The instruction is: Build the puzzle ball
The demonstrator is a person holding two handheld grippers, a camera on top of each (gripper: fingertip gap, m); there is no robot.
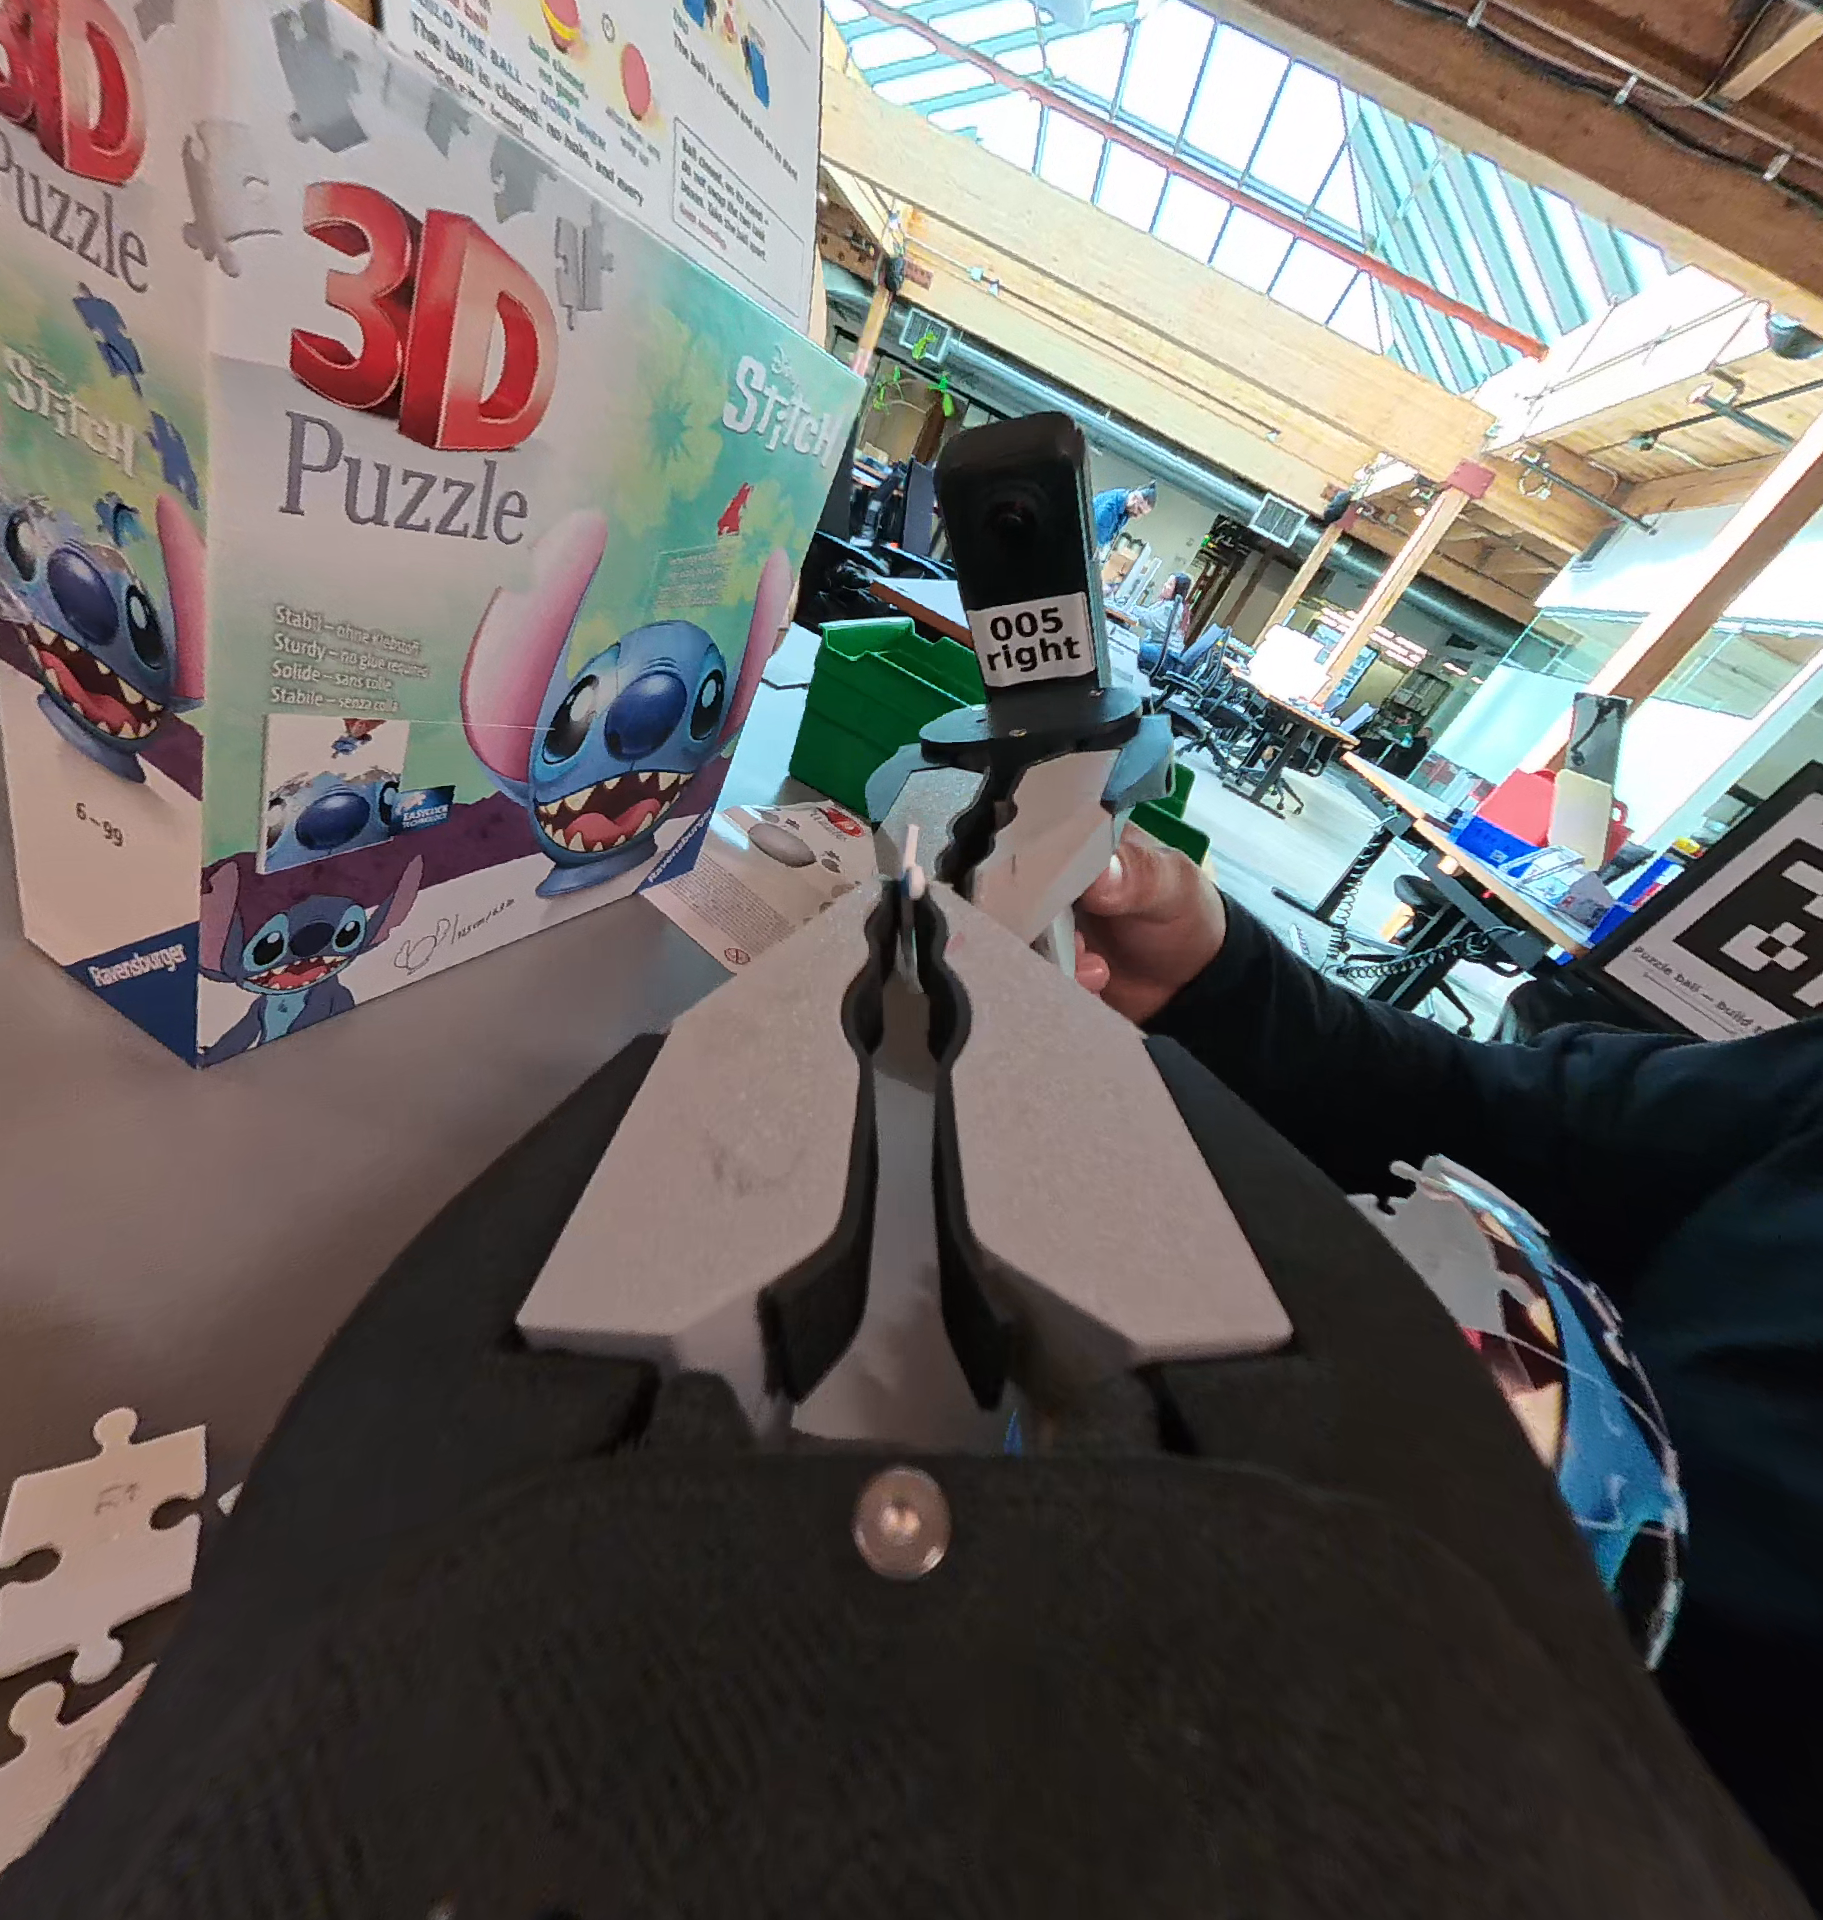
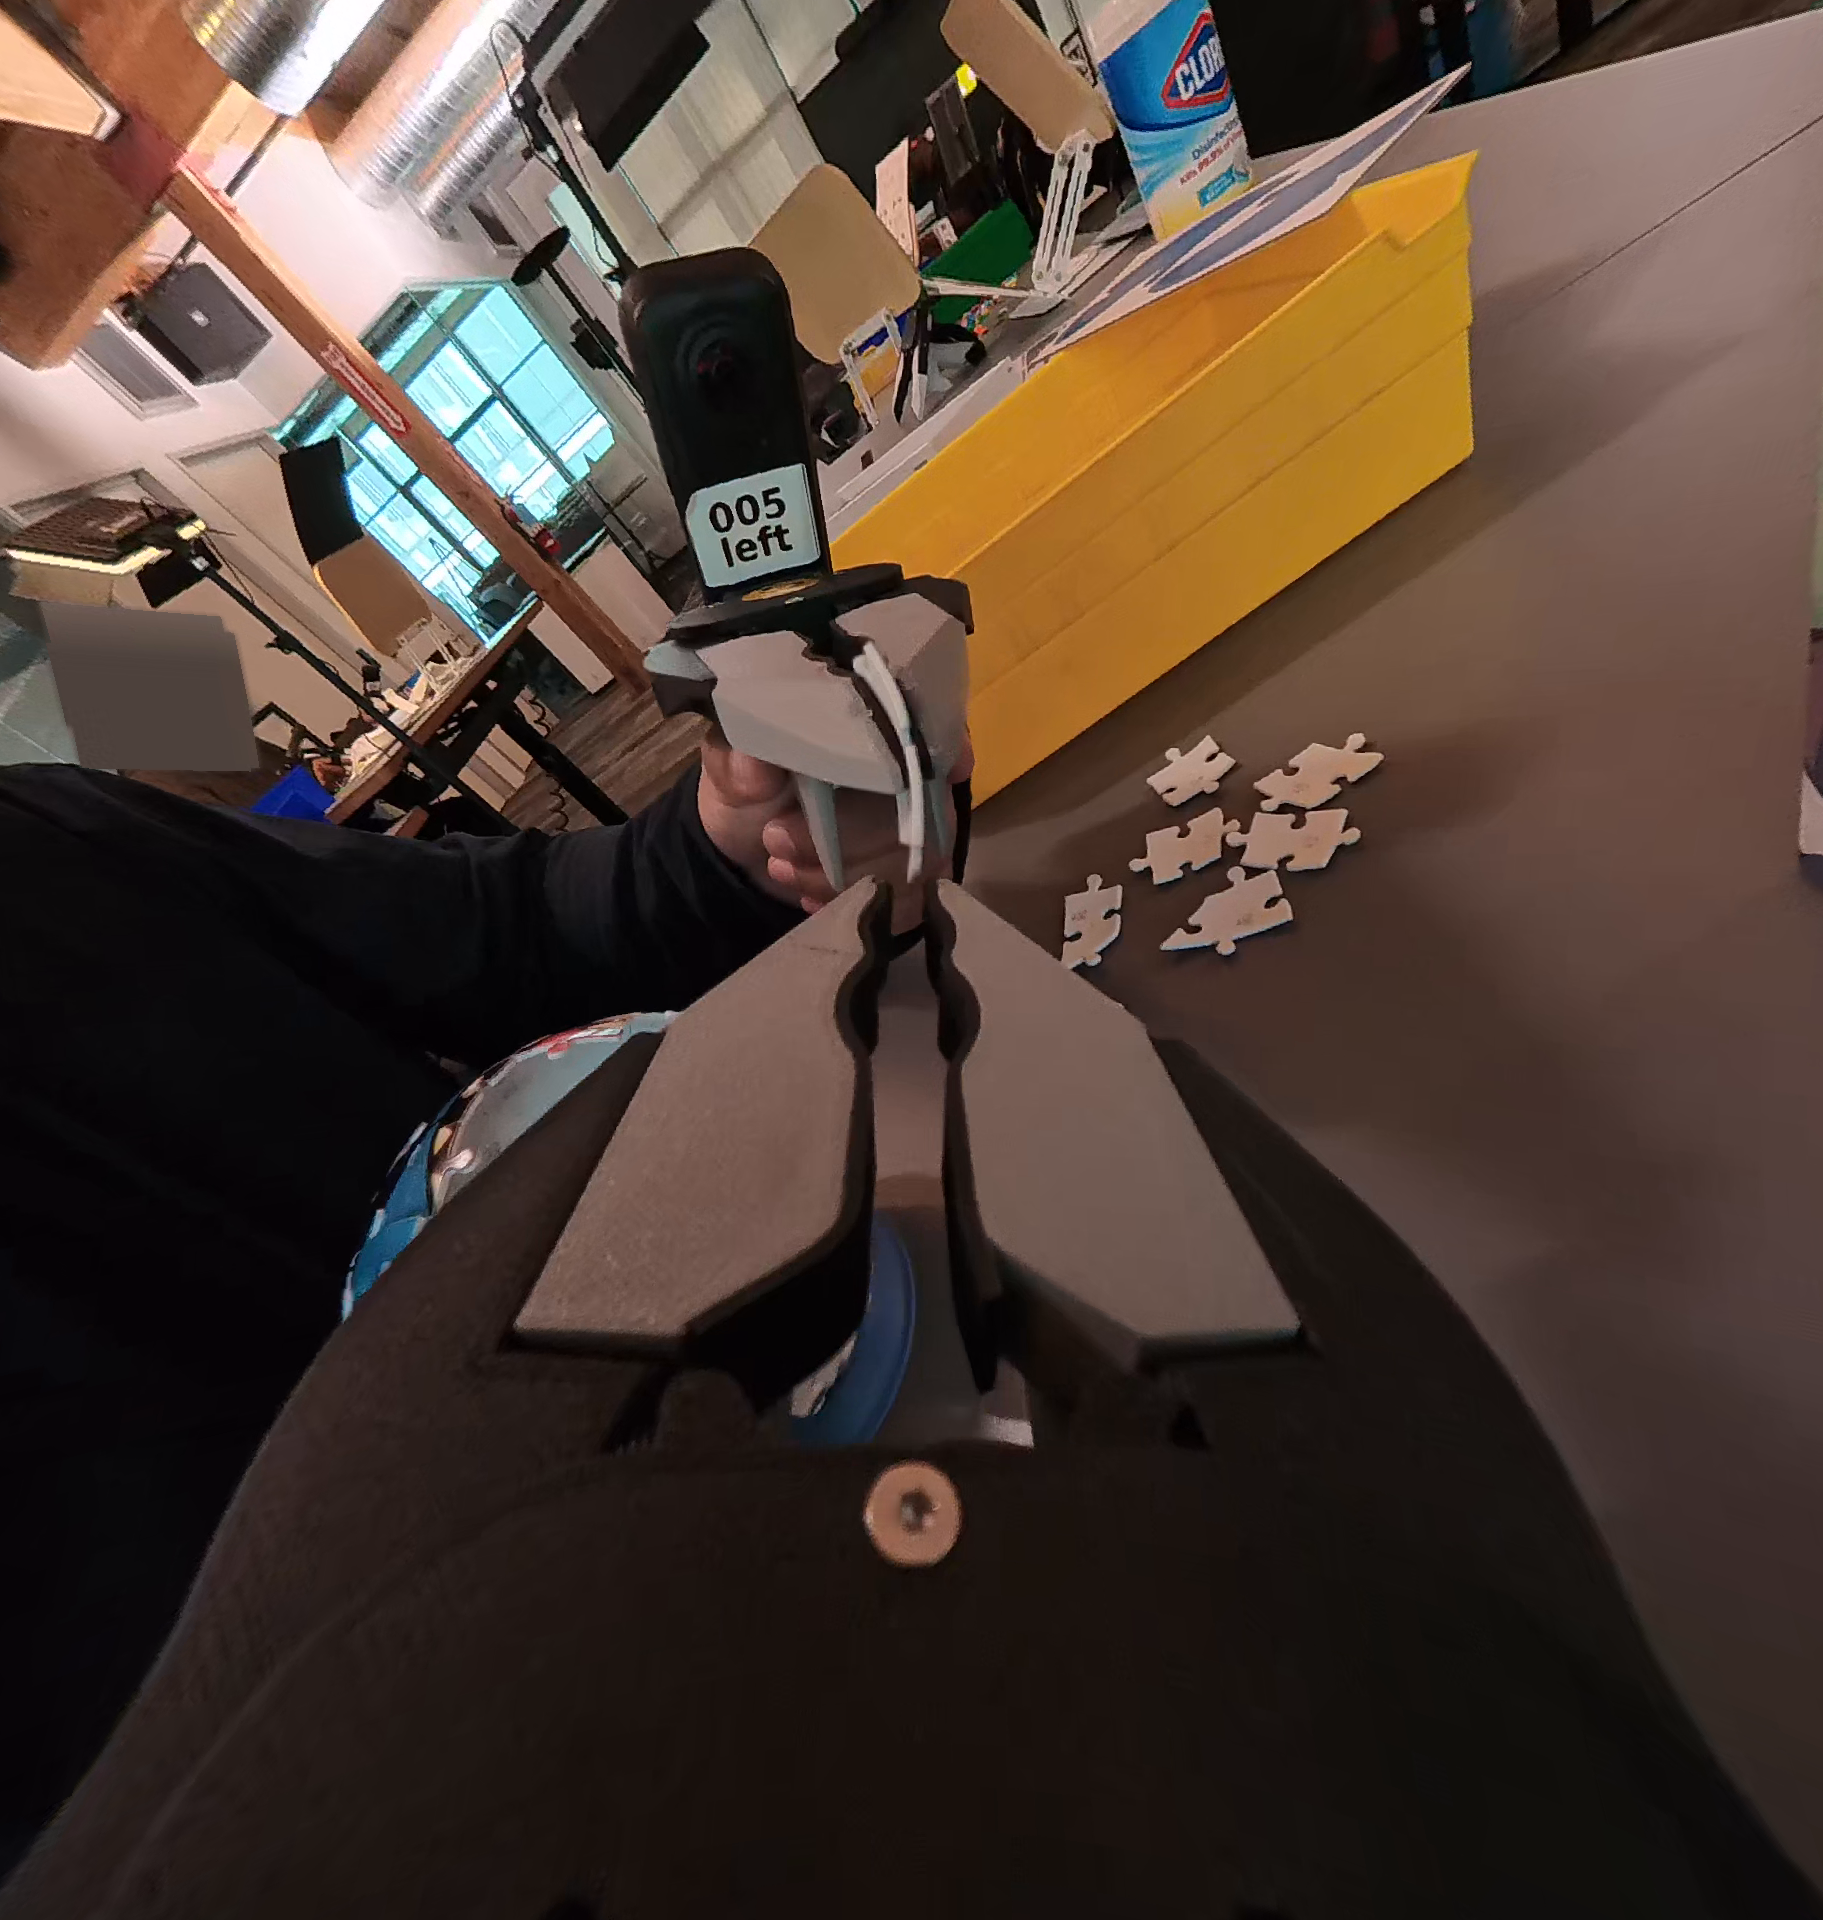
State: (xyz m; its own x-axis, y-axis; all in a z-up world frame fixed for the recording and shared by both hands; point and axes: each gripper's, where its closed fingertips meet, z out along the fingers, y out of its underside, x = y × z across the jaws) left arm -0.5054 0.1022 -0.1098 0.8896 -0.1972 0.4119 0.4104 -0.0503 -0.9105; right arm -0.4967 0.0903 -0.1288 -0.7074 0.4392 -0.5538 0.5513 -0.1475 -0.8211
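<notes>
A: It's an open workshop hall with skylights and timber beams, and everything sits on a grey desk (image 2: 1509, 727). The puzzle box (image 1: 398, 582) stands upright at the far left of it.

B: Which step is this?

A: I'd judge a piece is being passed or turned in mid-air. The left gripper (image 1: 909, 896) is nearly closed on a thin white puzzle piece (image 2: 912, 769), pinched edge-on at its tips. The right gripper (image 2: 909, 896) faces it tip to tip, its fingers a narrow slit apart; whether they have hold of that piece I cannot tell.

B: And the ball itself?

A: The part-built puzzle ball (image 2: 439, 1153) lies low beside the person's dark sleeve, under the grippers, mostly hidden. It looks far from finished.

B: What next?

A: Probably carrying the piece down and lining its tabs with an open edge of the ball; that needs a firm, square hold.

B: Containers?

A: Stacked yellow bins (image 2: 1250, 416) with a printed sheet across the top, contents unseen. A green bin (image 1: 876, 686) behind, inside hidden. Loose pieces (image 2: 1250, 831) lie face-down on the desk.
</notes>
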